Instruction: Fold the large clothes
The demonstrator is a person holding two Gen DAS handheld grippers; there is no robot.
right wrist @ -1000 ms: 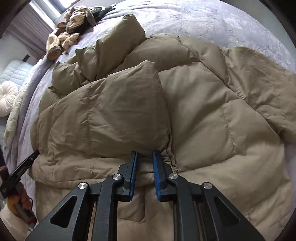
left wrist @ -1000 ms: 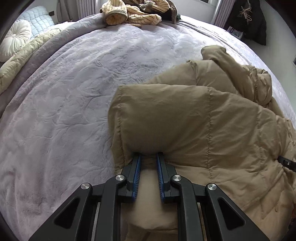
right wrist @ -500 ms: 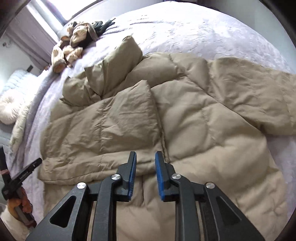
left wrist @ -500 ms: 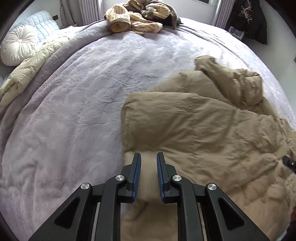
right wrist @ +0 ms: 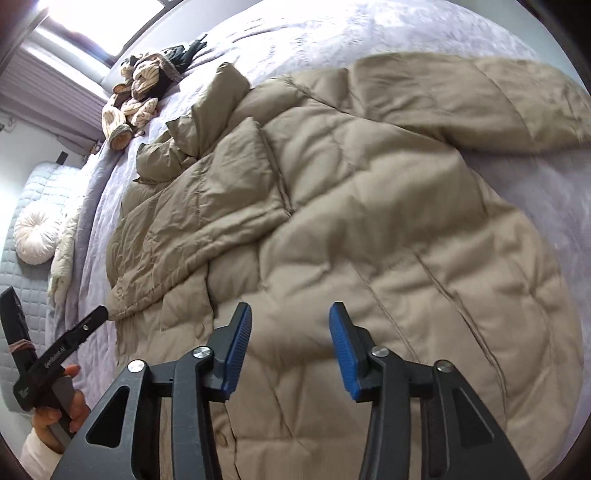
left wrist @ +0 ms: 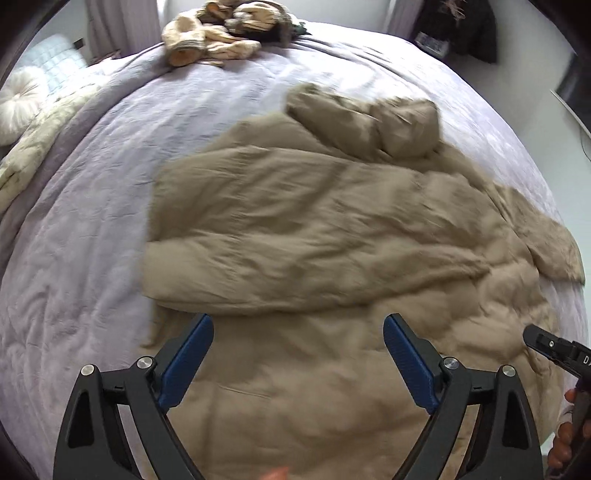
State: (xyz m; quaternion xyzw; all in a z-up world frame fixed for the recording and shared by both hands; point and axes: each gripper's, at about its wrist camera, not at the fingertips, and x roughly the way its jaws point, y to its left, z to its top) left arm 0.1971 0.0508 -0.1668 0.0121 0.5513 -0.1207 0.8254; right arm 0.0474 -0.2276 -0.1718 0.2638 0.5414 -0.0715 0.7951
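Bed [left wrist: 92, 258] with a lilac quilted cover carries everything we see. Our khaki down coat [left wrist: 332, 240] lies on the half of the bed nearest us, one front panel folded across the body, its folded edge running across just ahead of the left gripper [left wrist: 298, 365]. We judge the first fold laid; the far sleeve, the hood end and the lengthwise halving look undone, so we put the task at an early-to-middle stage.

Left gripper: jaws have just been opening and stand wide apart above the coat, nothing between the pads. Right gripper [right wrist: 290, 350]: jaws have likewise just been opening, about half apart, coat fabric below them but not pinched. Neither tong grips anything.

View differences. Left wrist view shows the coat's left edge against bare cover, the bunched hood [left wrist: 369, 122] toward the far side, dark clothing [left wrist: 458, 26] hanging on the wall beyond the far right corner, and the right gripper's tip at its right margin. Right wrist view alone shows the unfolded sleeve [right wrist: 480, 103] stretched toward the bed's right edge, the placket seam, and the left gripper in a hand [right wrist: 62, 406].

Both views show the striped garment heap [right wrist: 140, 96] at the far edge and a round white cushion [right wrist: 35, 236] beside the bed's left edge.
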